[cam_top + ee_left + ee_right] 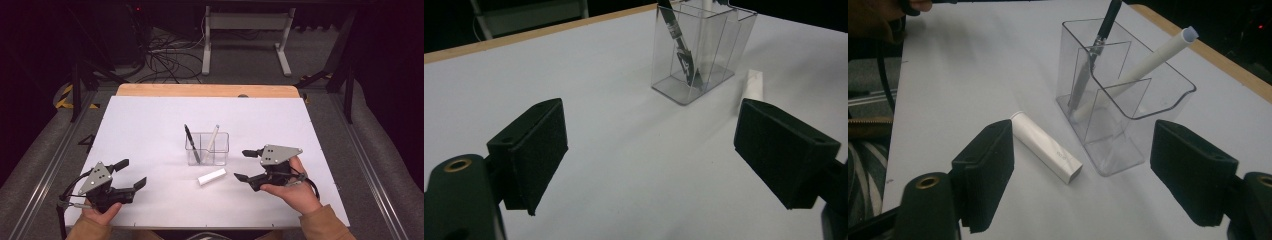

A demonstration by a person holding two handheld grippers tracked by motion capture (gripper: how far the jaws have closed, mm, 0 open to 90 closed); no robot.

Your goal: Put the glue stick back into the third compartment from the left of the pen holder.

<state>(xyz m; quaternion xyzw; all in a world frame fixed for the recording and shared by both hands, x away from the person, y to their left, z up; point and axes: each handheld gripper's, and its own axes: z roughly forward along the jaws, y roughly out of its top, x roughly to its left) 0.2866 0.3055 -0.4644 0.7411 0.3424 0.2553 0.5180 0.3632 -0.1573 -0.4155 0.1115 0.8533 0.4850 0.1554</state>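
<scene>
While both grippers rest low over a white table top point(150, 125), a small white rectangular block point(212, 177) lies flat on the surface between them, nearer the right one. The right gripper point(243, 165), held in a person's right hand point(290, 192), has its jaws spread wide and grips nothing; the block lies just ahead of its lower jaw and a little toward the person, not touching it. In the right gripper view the block point(1047, 146) sits close beyond the left-hand jaw, angled across the surface, one end nearly against the base of a clear plastic holder point(1128, 105).

The left gripper point(131, 173), held in the left hand point(100, 215), also has its jaws wide apart and empty. It sits well apart from the block, at the near left of the table. In the left gripper view the block point(754, 85) appears far off, past the right-hand jaw and beside the holder point(699, 50).

The holder point(207, 148) stands upright just behind the block, near the middle of the table. It has compartments: a black pen point(191, 142) leans in the left one, a white pen point(212, 138) leans in the right one.

The white sheet covers a wooden table whose pale edge point(207, 90) shows at the far side. Beyond it the room is dim, with a grey floor, a tangle of dark cables point(165, 60) and the white legs of another stand point(245, 35).
</scene>
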